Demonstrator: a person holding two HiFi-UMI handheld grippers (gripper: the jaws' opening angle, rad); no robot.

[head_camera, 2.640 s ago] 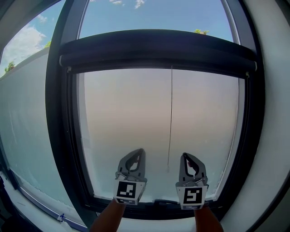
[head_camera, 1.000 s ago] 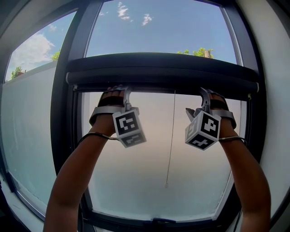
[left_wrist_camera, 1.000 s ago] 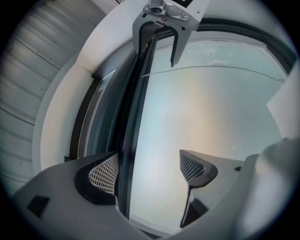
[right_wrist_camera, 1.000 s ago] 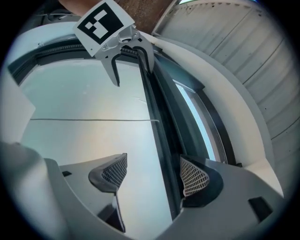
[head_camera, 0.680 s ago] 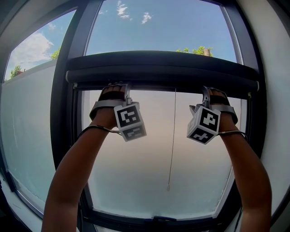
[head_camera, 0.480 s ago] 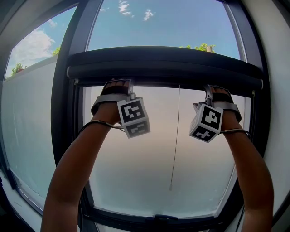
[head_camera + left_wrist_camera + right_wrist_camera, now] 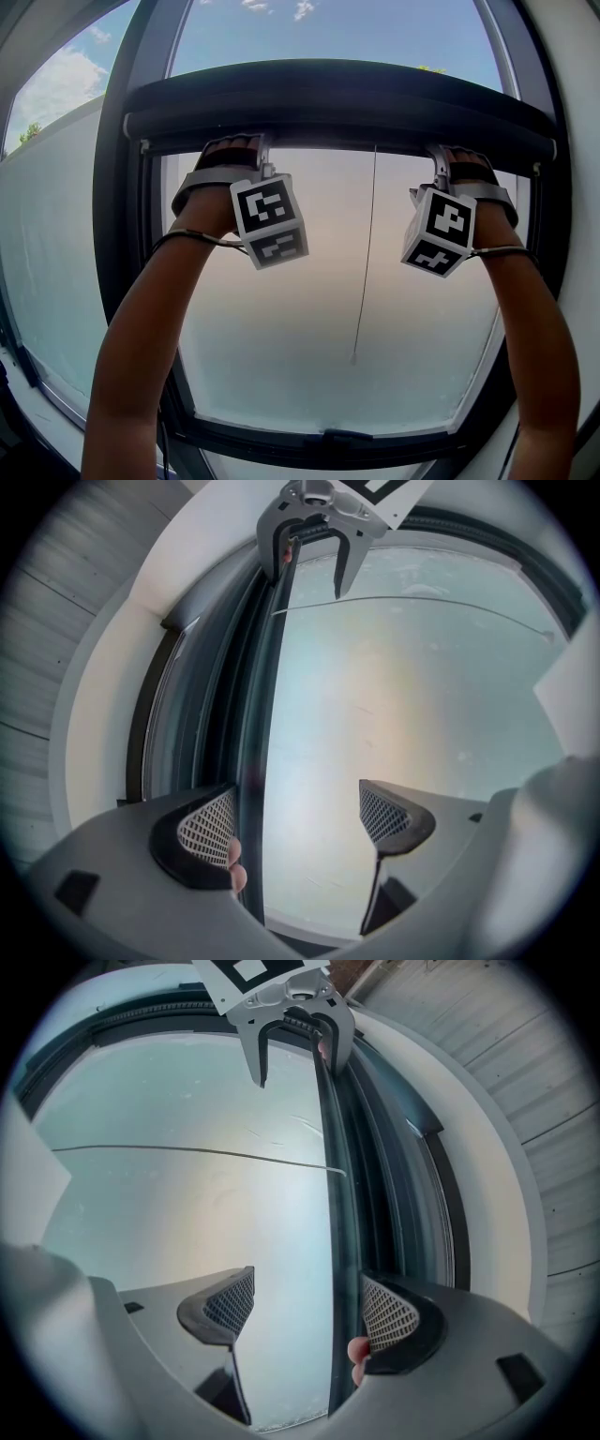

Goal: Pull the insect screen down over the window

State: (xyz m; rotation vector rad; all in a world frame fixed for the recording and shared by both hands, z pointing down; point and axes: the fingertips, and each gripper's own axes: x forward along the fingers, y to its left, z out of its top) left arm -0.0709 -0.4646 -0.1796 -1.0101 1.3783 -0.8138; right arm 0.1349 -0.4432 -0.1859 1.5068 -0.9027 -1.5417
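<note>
Left gripper (image 7: 295, 822) and right gripper (image 7: 307, 1314) are held wide open, nothing clamped. The insect screen (image 7: 337, 98), rolled above the jaws, is shown only in head view. Its bar (image 7: 255, 761) is seen just inside each outer jaw.

The cord (image 7: 364, 281) hangs between left gripper (image 7: 257, 150) and right gripper (image 7: 439, 157) — under the screen bar (image 7: 337, 114).

Forearms (image 7: 141, 356) cut off below, window frame (image 7: 120, 234) cropped above
</note>
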